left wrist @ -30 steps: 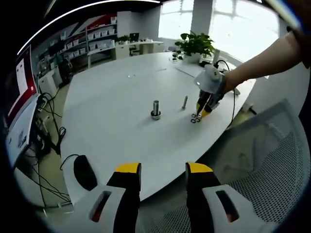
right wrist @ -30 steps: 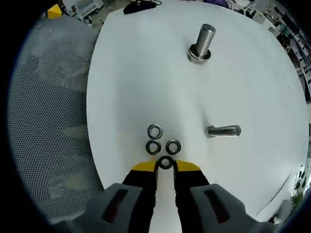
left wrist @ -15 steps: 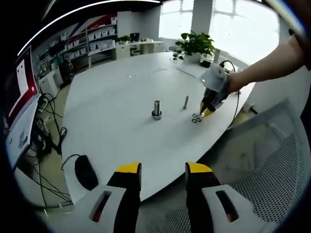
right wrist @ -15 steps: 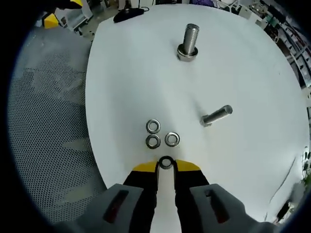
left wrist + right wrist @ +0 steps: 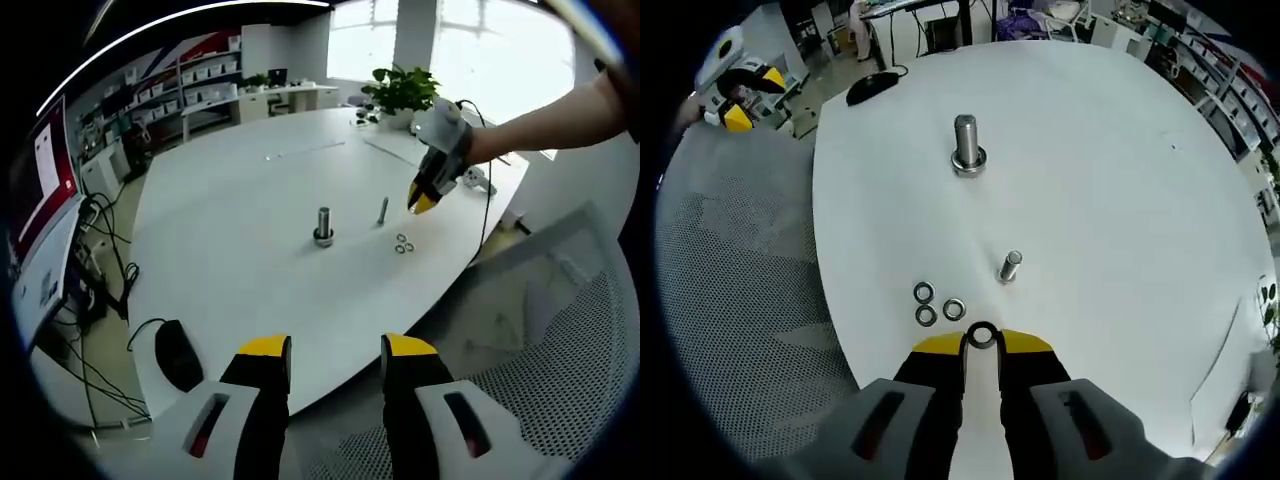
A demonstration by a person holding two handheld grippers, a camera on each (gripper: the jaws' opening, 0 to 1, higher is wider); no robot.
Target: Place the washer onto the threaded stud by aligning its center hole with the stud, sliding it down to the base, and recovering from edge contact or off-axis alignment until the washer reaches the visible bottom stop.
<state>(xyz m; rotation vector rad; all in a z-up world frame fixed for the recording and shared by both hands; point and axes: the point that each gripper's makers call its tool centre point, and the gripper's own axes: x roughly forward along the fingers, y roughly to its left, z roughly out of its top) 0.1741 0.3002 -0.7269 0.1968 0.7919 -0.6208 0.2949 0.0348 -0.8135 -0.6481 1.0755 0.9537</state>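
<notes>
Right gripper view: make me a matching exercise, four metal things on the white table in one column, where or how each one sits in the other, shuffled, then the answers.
Things:
1. Upright threaded steel stud
2. Loose steel bolt
3. Steel washer at the right gripper
4. Three spare steel washers

States:
A. Clamped between yellow jaw tips
B. Clustered flat on the white table, near its edge
C. Standing on its base, far from the gripper
D. Lying alone between stud and gripper

Pairs: 1-C, 2-D, 3-A, 4-B
</notes>
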